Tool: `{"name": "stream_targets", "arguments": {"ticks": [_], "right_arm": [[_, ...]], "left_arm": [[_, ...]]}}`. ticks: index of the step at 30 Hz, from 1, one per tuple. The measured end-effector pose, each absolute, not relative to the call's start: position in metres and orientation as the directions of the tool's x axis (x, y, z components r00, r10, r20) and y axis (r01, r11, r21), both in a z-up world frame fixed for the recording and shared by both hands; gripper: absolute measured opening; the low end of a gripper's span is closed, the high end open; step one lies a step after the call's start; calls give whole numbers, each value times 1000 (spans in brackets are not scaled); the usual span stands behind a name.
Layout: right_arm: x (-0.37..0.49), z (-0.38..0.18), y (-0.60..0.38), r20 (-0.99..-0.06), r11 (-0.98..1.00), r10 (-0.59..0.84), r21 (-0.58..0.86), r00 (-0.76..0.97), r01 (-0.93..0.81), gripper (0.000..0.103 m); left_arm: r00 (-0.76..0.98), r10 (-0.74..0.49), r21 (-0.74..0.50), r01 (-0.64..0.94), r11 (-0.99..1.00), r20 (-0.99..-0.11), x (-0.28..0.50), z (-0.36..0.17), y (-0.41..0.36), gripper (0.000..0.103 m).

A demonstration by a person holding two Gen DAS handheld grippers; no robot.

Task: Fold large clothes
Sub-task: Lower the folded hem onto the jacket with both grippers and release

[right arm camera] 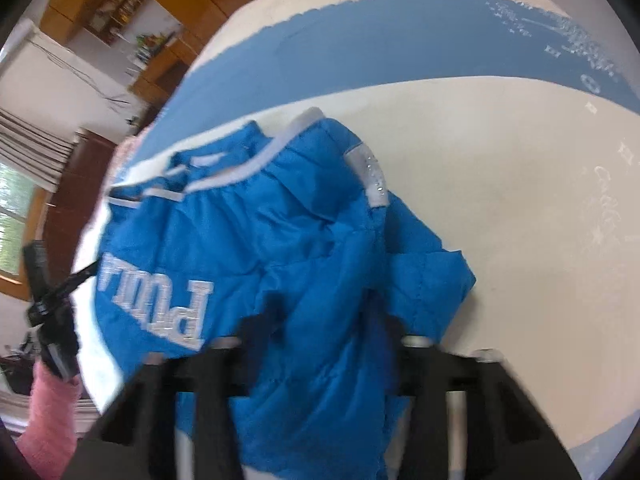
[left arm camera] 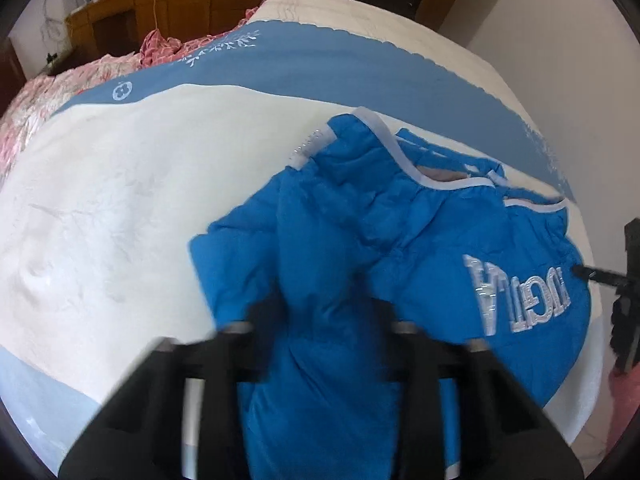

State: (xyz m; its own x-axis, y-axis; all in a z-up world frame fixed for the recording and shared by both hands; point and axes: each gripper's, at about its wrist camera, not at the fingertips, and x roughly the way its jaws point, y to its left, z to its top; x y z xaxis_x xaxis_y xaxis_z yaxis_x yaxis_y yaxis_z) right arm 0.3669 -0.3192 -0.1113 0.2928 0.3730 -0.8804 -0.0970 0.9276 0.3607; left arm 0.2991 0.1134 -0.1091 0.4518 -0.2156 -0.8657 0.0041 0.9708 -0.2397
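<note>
A bright blue padded jacket [left arm camera: 360, 240] lies on a bed covered with a white and blue blanket [left arm camera: 120, 200], and its collar with white trim points to the far side of the bed. Big white embroidered letters [left arm camera: 520, 300] are on the jacket body, and they appear upside down from both wrist views. The left gripper [left arm camera: 320, 320] holds a fold of the blue jacket fabric between its two black fingers, and the fabric fills the narrow gap, so the fingers are closed on it. The right gripper [right arm camera: 324, 320] does the same with another fold of the jacket, its fingers pressing on the cloth. In the left wrist view the right gripper is seen at the right edge. In the right wrist view the left gripper is at the left edge, above a pink sleeve [right arm camera: 48, 420]. A pink floral quilt [left arm camera: 60, 84] lies at the far left of the bed, and wooden cabinets [left arm camera: 120, 20] stand behind.
</note>
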Motion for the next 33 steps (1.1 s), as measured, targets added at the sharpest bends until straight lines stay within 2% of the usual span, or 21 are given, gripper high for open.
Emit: {"name": "stream_targets", "arguments": {"ticks": [2, 7, 10, 14, 20, 26, 31, 33], "right_arm": [[366, -104, -320, -872, 926, 376, 364, 312, -99, 9], [375, -75, -333, -832, 913, 393, 403, 392, -61, 6], [387, -83, -338, -842, 914, 374, 405, 389, -2, 6], [397, -121, -333, -891, 934, 316, 352, 327, 58, 6], [398, -147, -331, -890, 919, 334, 381, 310, 106, 9], [380, -122, -343, -871, 913, 326, 391, 368, 117, 18], [346, -85, -335, -847, 938, 264, 338, 461, 84, 18], [337, -74, -322, -829, 938, 278, 344, 485, 51, 18]], "left_arm": [[490, -209, -240, 0, 971, -846, 298, -102, 111, 9], [579, -189, -241, -13, 970, -793, 309, -72, 105, 7], [558, -164, -237, -61, 969, -813, 333, -77, 103, 7], [428, -132, -192, -100, 976, -894, 360, -121, 102, 10], [404, -133, -183, -88, 979, -905, 368, -141, 101, 14], [417, -115, -181, -122, 976, -902, 358, -115, 112, 23], [528, -13, -103, -141, 985, -849, 324, -79, 107, 22], [577, -9, -99, -125, 987, -817, 311, -64, 92, 22]]}}
